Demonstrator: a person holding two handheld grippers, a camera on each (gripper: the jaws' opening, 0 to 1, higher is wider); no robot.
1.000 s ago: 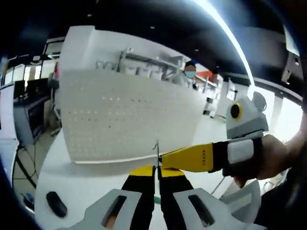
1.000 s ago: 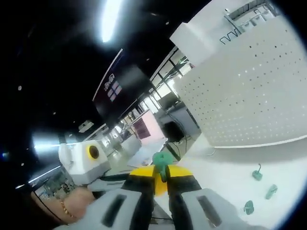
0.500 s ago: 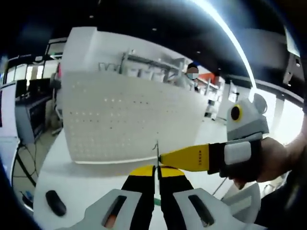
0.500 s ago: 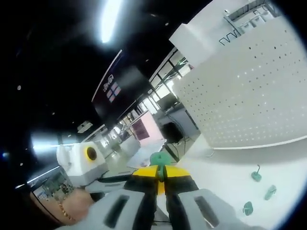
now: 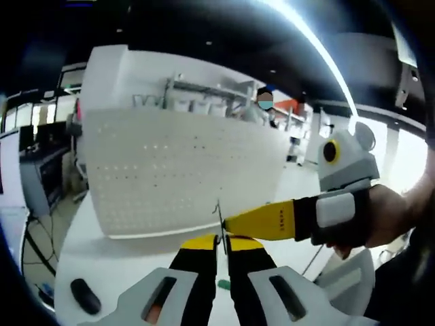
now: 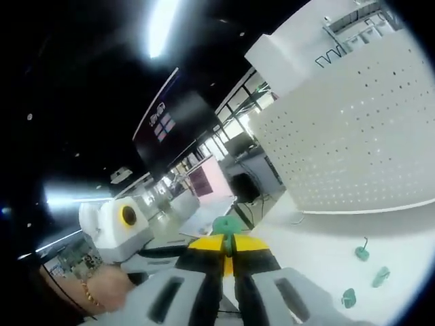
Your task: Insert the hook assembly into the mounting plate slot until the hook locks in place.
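My left gripper [image 5: 219,239] is shut on a thin metal wire hook [image 5: 219,216] that stands up from its yellow tips. My right gripper [image 5: 234,223] reaches in from the right, held by a hand [image 5: 384,217], and its yellow tip meets the wire. In the right gripper view, my right gripper [image 6: 228,242] is shut on a small green mounting plate [image 6: 228,224]. The left gripper [image 6: 178,250] comes in from the left there, tip to tip with it. Where hook and plate join is hidden by the jaws.
A white pegboard [image 5: 177,170] [image 6: 360,136] stands upright on the white table [image 5: 122,251]. Three loose green pieces [image 6: 362,252] [image 6: 379,275] [image 6: 349,297] lie on the table [image 6: 319,244]. A black object [image 5: 81,295] lies near the left edge. A person stands far behind.
Both views have shifted slightly with the hands. The two grippers stay tip to tip, each still holding its part.
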